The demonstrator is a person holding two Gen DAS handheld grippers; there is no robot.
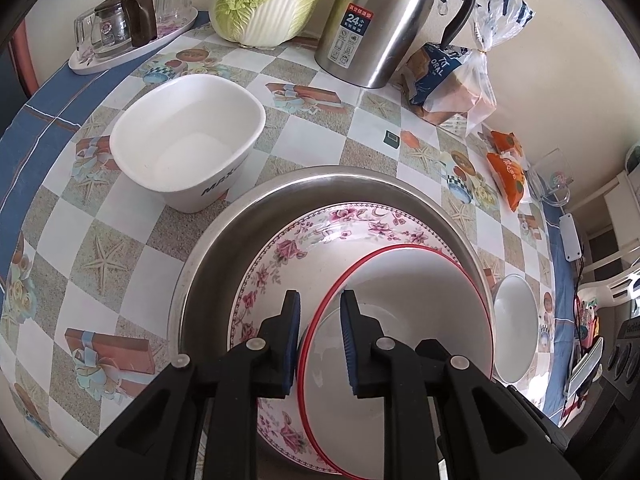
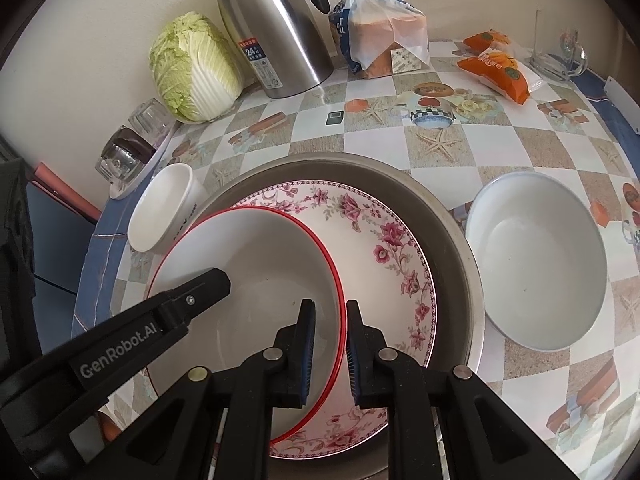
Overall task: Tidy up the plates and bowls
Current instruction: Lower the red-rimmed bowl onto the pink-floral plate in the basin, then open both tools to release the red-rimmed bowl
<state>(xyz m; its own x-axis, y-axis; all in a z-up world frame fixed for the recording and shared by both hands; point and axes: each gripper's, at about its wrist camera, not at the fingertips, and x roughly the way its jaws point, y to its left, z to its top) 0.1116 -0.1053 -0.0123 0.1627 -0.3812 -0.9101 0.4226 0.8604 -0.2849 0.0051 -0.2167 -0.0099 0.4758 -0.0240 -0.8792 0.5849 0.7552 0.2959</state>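
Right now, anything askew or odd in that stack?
Yes: the red-rimmed bowl sits off-centre on the floral plate in the steel basin, shifted toward the square white bowl. Both grippers clamp its rim. Nothing spilled or broken.

A red-rimmed white plate [image 2: 248, 280] overlaps a pink-flowered plate [image 2: 384, 248] in a silver basin [image 2: 452, 248]; the tablecloth [image 2: 500, 140] shows beige-and-white checks with starfish.
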